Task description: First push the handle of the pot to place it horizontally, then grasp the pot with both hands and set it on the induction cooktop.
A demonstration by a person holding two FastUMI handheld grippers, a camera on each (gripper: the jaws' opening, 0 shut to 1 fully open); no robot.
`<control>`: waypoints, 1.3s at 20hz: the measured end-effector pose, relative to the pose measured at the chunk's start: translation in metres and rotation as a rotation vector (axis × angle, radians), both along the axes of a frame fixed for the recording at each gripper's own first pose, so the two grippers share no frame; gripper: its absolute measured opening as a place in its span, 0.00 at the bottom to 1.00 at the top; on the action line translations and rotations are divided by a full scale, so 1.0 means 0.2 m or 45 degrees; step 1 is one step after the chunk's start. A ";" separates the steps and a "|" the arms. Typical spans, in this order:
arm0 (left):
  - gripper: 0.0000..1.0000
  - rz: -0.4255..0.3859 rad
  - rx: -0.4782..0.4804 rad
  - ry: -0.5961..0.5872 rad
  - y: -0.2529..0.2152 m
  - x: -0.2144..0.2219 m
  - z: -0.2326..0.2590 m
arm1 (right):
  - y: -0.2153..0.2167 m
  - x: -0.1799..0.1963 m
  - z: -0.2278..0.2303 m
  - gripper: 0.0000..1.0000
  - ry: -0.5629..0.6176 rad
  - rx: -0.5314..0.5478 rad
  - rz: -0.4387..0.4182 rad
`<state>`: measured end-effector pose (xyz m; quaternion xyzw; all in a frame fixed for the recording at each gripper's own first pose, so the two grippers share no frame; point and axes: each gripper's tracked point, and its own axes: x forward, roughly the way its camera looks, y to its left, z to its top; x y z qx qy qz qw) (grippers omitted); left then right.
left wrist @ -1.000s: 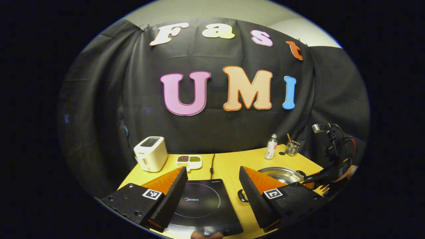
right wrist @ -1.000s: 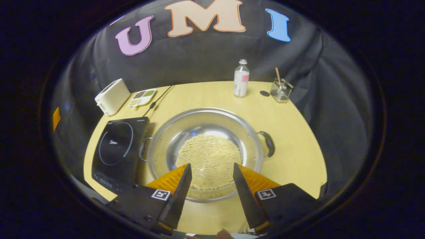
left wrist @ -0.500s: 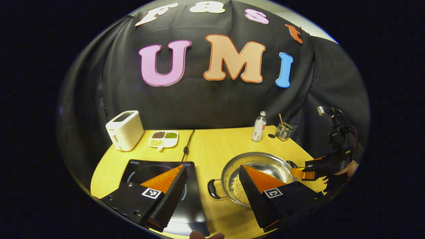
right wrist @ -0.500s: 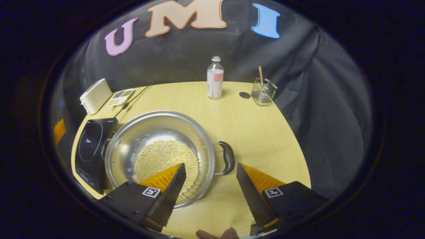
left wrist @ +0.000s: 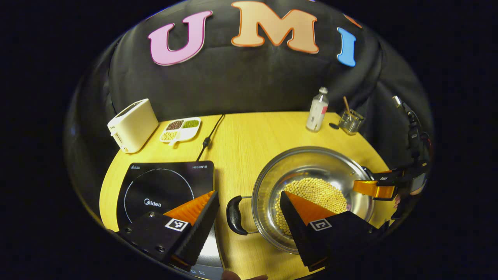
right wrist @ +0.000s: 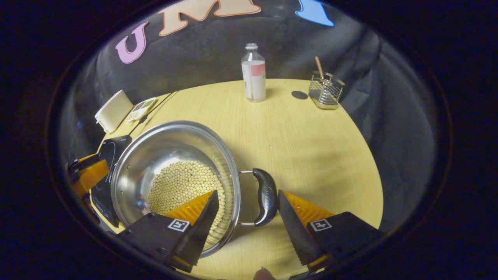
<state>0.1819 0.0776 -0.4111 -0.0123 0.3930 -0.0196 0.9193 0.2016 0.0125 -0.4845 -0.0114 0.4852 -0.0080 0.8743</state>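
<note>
pot (left wrist: 311,175): steel, full of yellow beans, sitting on the table (left wrist: 249,136) just right of the cooktop (left wrist: 163,186) — not on it

left gripper (left wrist: 249,212): fingers spread wide, left handle (left wrist: 233,215) in the gap, nothing pinched

right gripper (right wrist: 246,209): also spread — right handle (right wrist: 266,196) looks close to one finger, contact hard to call

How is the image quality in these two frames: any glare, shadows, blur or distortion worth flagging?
Left gripper view: strong fisheye bend curves the table edge; sharp; mild glare on the steel pot wall and a reflection along the induction cooktop front edge. Right gripper view: same bend; dimmer toward the rim; the bottle and wire holder cast soft shadows; the pot handle looks crisp.
</note>
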 end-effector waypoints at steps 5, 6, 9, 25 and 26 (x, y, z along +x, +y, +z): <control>0.97 0.005 0.051 0.109 -0.02 -0.02 -0.15 | -0.01 0.00 -0.11 0.99 0.068 0.046 -0.007; 0.97 0.002 0.065 0.130 -0.02 -0.03 -0.18 | -0.01 0.00 -0.12 0.80 0.078 0.061 -0.012; 0.97 0.020 0.081 0.190 0.00 -0.05 -0.26 | 0.01 0.00 -0.15 0.80 0.097 0.087 0.003; 0.65 0.119 -0.070 0.322 0.01 -0.16 -0.28 | 0.02 -0.04 -0.08 0.47 0.140 0.189 -0.072; 0.63 0.116 -0.063 0.311 0.02 -0.16 -0.24 | 0.04 -0.04 -0.05 0.47 0.135 0.199 -0.077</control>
